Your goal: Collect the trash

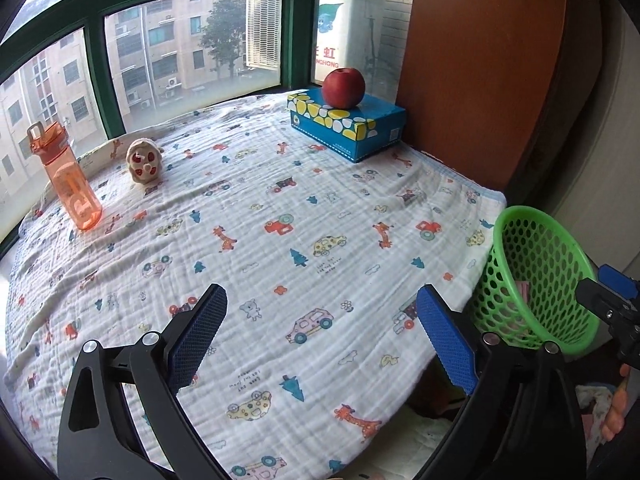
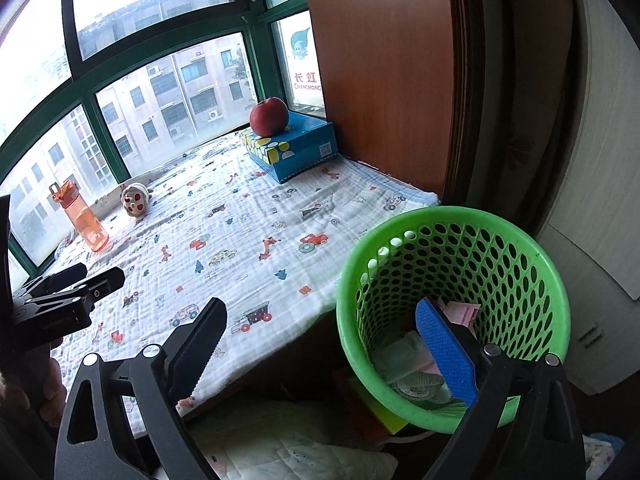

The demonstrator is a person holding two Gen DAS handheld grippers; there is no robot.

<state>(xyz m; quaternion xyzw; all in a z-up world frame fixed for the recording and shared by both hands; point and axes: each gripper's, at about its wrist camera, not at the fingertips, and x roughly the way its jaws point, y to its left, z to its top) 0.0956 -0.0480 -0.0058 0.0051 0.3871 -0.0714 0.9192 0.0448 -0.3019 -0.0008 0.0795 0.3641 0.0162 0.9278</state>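
Some wrappers (image 2: 416,364) half-hidden in green basket (image 2: 520,280)

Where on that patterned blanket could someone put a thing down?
The wide middle and near part of the printed white blanket lies bare. Things sit only along the window edge: the orange plastic bottle, the small round plush toy and the blue tissue box bearing a red apple.

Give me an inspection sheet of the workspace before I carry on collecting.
Surface: white printed cotton blanket, no loose trash seen.
Job's things: green perforated plastic basket beside the blanket's edge, wrappers inside.
Clutter: orange translucent bottle, small plush toy, red apple on blue tissue box.
Grippers: left gripper open, empty; right gripper open, empty, one finger over the basket.
Cables: nothing seen.
Surroundings: green-framed window, brown wooden panel.
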